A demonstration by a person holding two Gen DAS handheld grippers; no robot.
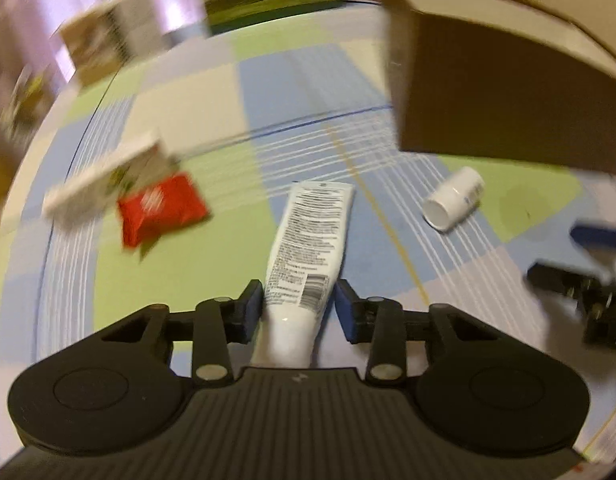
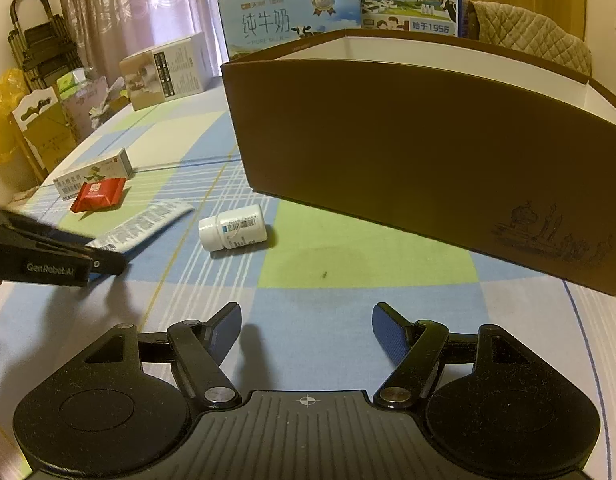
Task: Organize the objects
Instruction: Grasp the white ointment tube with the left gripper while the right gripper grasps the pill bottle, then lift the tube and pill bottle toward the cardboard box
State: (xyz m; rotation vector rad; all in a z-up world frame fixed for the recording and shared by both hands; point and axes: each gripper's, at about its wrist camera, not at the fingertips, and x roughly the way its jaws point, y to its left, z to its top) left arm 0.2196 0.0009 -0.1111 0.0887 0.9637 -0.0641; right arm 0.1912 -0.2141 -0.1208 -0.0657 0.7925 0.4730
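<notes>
Brown cardboard box (image 2: 407, 152), matte, open top, stood on checked cloth (image 2: 367, 256). White squeeze tube (image 1: 308, 248), flat crimped end forward, lay left of box, between left gripper (image 1: 299, 304) pads, clamped. White cylindrical bottle (image 2: 232, 227) on side near box front. Right gripper (image 2: 307, 330) spread, empty.

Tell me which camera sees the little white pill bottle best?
The right wrist camera. There the pill bottle lies sharp on its side, its label and barcode showing. The left wrist camera shows the bottle blurred, mostly its cap end, near the brown box.
</notes>
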